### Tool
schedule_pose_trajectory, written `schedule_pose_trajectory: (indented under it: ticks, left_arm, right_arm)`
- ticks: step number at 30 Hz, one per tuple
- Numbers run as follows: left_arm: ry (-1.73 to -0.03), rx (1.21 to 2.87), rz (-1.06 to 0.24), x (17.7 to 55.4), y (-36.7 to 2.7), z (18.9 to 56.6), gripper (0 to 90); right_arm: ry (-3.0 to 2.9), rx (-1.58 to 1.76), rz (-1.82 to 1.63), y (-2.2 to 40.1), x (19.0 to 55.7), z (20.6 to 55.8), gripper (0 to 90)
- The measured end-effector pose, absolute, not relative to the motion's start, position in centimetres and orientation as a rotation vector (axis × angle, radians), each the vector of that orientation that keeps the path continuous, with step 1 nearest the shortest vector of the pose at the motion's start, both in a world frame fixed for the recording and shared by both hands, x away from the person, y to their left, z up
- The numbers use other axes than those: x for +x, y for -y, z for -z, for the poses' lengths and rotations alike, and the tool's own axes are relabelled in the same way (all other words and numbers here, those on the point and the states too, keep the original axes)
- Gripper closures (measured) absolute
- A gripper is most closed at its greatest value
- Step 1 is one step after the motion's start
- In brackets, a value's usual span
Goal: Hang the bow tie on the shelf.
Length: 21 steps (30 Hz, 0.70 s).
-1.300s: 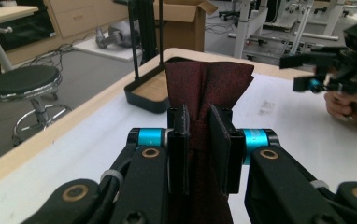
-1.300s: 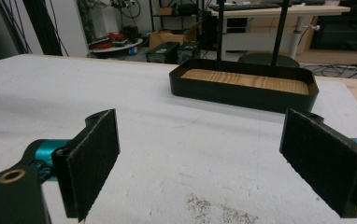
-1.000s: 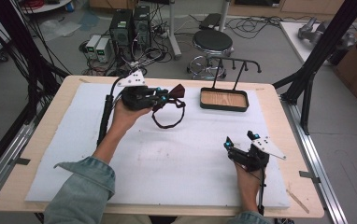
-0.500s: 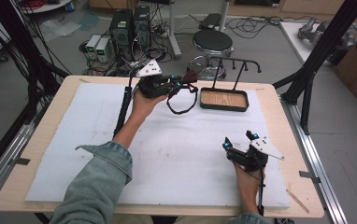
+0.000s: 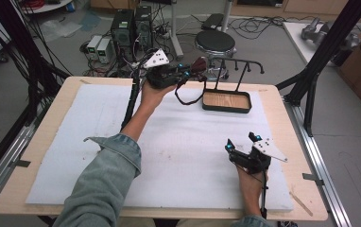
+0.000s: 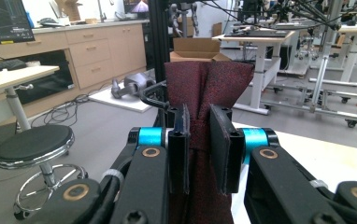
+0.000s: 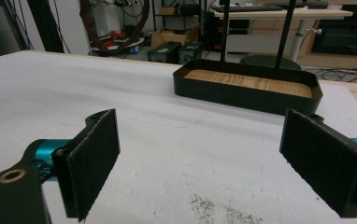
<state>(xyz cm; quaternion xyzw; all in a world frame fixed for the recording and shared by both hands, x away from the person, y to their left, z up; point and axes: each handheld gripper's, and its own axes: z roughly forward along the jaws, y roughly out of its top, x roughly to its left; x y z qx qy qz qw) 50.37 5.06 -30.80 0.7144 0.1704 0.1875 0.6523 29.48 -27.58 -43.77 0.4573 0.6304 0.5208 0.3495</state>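
My left gripper [image 5: 196, 69] is held above the table's far edge, shut on a dark red fabric band [image 5: 200, 63]. The band's loop [image 5: 188, 96] hangs below the jaws. In the left gripper view the pads [image 6: 180, 140] pinch the fabric [image 6: 204, 88], which fans out above them. Just right of this gripper stands a black rack [image 5: 237, 64] with hooked arms, rising from a black tray with a wooden floor [image 5: 227, 100]. My right gripper [image 5: 241, 142] rests near the front right of the white mat, open and empty. In its own view the right gripper [image 7: 214, 158] faces the tray [image 7: 246, 88] and the hanging band [image 7: 116, 28].
A white foam mat [image 5: 74, 142] covers most of the wooden table [image 5: 282, 123]. Beyond the far edge are a round stool [image 5: 215, 41], computer boxes [image 5: 131, 26] and loose cables on the floor. Black frame posts [image 5: 320, 52] stand at the table's right and left sides.
My left gripper has carried the band to the right and toward the far edge, a little higher, closer to the rack. The right gripper has stayed where it was.
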Motion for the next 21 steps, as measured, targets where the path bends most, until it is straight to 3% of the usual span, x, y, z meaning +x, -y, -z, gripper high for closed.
schedule_pose_trajectory:
  ticks: [14,21]
  left_arm:
    - [-0.372,1.566,-0.435,51.1,-3.9,29.2,78.0]
    - [-0.364,1.587,-0.499,50.1,-4.8,27.3,78.0]
  right_arm:
    - [-1.634,1.180,-1.357,27.6,29.6,43.8,11.3]
    - [-1.635,1.180,-1.359,27.7,29.6,43.8,11.2]
